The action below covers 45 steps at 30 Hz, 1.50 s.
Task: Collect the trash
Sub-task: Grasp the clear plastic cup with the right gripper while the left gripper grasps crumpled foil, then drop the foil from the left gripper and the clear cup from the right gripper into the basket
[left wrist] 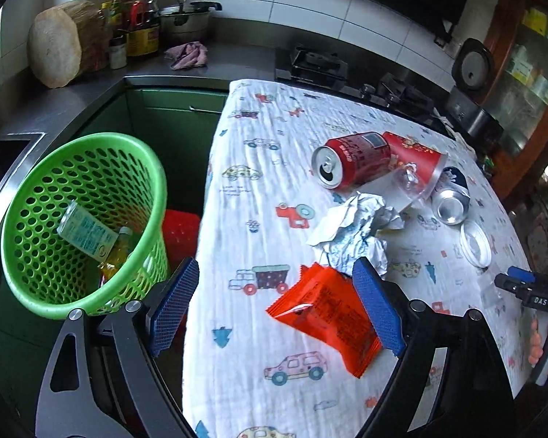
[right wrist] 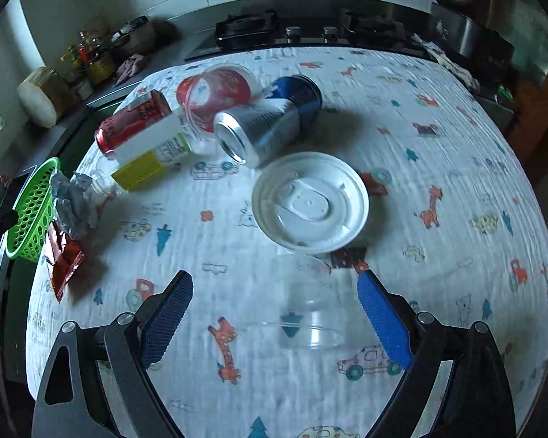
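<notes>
Green basket [left wrist: 87, 219], left of the left gripper [left wrist: 274, 306], already holding a carton and a bottle. Both tongs spread wide, gripping nothing. Still on the cloth: orange wrapper [left wrist: 325, 317] between the left pads, clear cup [right wrist: 307, 314] between the right gripper [right wrist: 274, 321] pads, cans, lid, crumpled paper beyond.

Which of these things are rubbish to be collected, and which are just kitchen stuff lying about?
For the job:
- green basket
- red can
- silver can
- crumpled paper
- orange wrapper
- white lid
- clear cup

Just lying about:
- chopping block
- bottles
- pot
- pink rag
</notes>
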Tool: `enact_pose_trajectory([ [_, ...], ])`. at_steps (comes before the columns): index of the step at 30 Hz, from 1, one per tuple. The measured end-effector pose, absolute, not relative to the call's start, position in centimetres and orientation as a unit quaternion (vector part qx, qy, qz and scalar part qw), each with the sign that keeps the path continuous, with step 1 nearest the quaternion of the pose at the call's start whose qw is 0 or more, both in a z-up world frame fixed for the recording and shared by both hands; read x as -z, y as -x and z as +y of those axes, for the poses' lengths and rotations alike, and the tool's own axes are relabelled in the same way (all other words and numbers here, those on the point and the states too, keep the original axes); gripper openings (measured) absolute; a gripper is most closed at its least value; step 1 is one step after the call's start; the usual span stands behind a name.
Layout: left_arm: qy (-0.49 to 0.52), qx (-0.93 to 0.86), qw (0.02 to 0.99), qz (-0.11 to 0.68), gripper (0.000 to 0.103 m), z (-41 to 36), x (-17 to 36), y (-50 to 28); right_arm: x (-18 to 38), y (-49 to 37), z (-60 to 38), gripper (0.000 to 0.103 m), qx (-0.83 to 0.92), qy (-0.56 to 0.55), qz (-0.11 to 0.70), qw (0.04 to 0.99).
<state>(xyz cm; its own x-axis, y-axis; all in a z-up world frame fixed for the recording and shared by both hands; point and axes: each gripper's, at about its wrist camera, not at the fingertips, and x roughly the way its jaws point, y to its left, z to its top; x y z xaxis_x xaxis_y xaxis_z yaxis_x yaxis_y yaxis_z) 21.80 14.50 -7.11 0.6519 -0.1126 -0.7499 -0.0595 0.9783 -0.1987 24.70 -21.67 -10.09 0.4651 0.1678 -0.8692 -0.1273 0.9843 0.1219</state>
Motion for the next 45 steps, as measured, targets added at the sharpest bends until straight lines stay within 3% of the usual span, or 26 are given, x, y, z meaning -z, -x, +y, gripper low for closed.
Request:
enact_pose_trajectory([
  [5, 0.078, 0.047, 0.897, 0.432, 0.088, 12.1, 7.7, -24.0, 11.9, -24.5, -22.2, 0.088, -0.071, -0.040, 0.525, 0.847],
  [16, 0.048, 0.090, 0.877, 0.469, 0.089, 8.7, 10.4, -28.2, 13.4, -24.1, -23.0, 0.061, -0.045, -0.052, 0.539, 0.840],
  [18, 0.050, 0.096, 0.874, 0.473, 0.089, 8.4, 10.7, -28.5, 13.4, -24.0, -23.2, 0.061, -0.044, -0.057, 0.538, 0.840],
  [20, 0.052, 0.104, 0.872, 0.475, 0.085, 8.2, 10.9, -28.7, 13.3, -23.8, -23.4, 0.061, -0.040, -0.060, 0.538, 0.840],
  [22, 0.053, 0.112, 0.869, 0.480, 0.072, 7.9, 11.1, -28.8, 13.2, -23.6, -23.6, 0.060, -0.036, -0.063, 0.537, 0.841],
  [26, 0.057, 0.118, 0.865, 0.485, 0.061, 7.8, 11.3, -29.0, 12.9, -23.3, -23.6, 0.060, -0.036, -0.067, 0.534, 0.842],
  [30, 0.061, 0.121, 0.866, 0.481, 0.044, 8.0, 11.0, -28.9, 12.1, -22.9, -23.6, 0.060, -0.040, -0.069, 0.526, 0.847],
  [45, 0.112, 0.106, 0.895, 0.420, 0.039, 11.3, 6.8, -26.1, 8.4, -23.4, -20.3, 0.060, -0.108, -0.055, 0.496, 0.860],
])
